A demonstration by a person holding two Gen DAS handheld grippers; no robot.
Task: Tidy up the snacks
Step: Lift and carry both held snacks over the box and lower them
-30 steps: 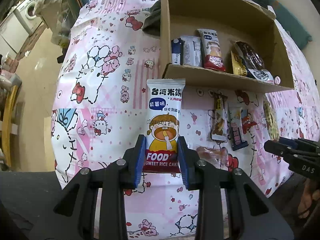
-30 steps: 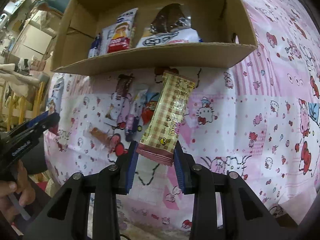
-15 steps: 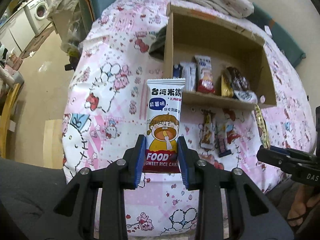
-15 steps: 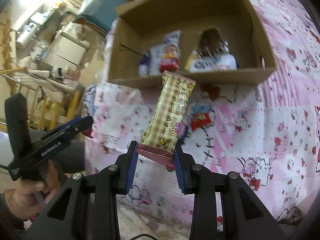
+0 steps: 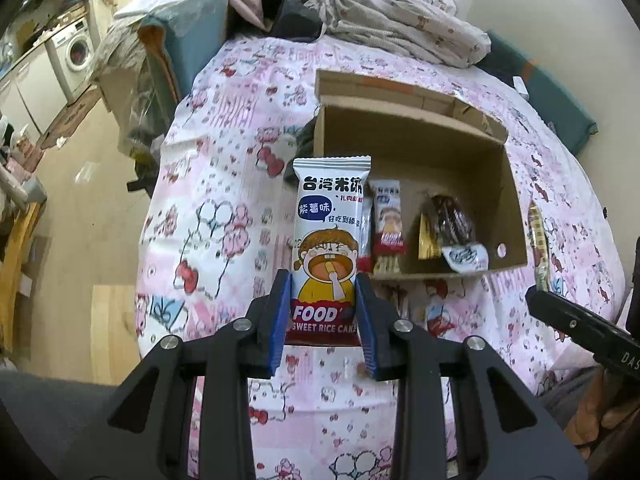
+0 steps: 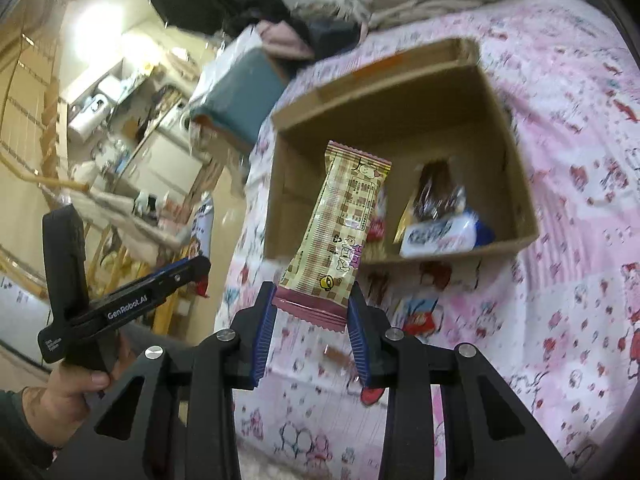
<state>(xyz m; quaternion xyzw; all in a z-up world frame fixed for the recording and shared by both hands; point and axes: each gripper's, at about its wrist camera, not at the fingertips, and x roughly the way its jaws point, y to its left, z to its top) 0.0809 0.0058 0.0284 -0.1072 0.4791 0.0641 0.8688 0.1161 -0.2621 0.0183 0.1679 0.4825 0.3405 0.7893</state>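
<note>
My left gripper (image 5: pixel 323 312) is shut on a white sweet rice cake packet (image 5: pixel 330 236) with a cartoon child, held upright over the pink bed, left of the open cardboard box (image 5: pixel 412 136). My right gripper (image 6: pixel 312 320) is shut on a beige checked snack bar (image 6: pixel 340 228), held up in front of the same box (image 6: pixel 400 92). Inside the box lie another rice cake packet (image 5: pixel 387 224), a dark chocolate-coloured pack (image 5: pixel 448 220) and a white pack (image 5: pixel 466 258). The left gripper shows at the left of the right wrist view (image 6: pixel 120 300), gripped by a hand.
The pink cartoon bedspread (image 5: pixel 224 208) covers the bed; a few loose snacks (image 6: pixel 420 316) lie on it before the box. Crumpled bedding (image 5: pixel 400 28) is piled at the far end. To the left are bare floor (image 5: pixel 72 208) and a washing machine (image 5: pixel 78 52).
Both grippers have risen with their snacks and tilted up, so the box now sits lower and farther in both views. The grips are unchanged.
</note>
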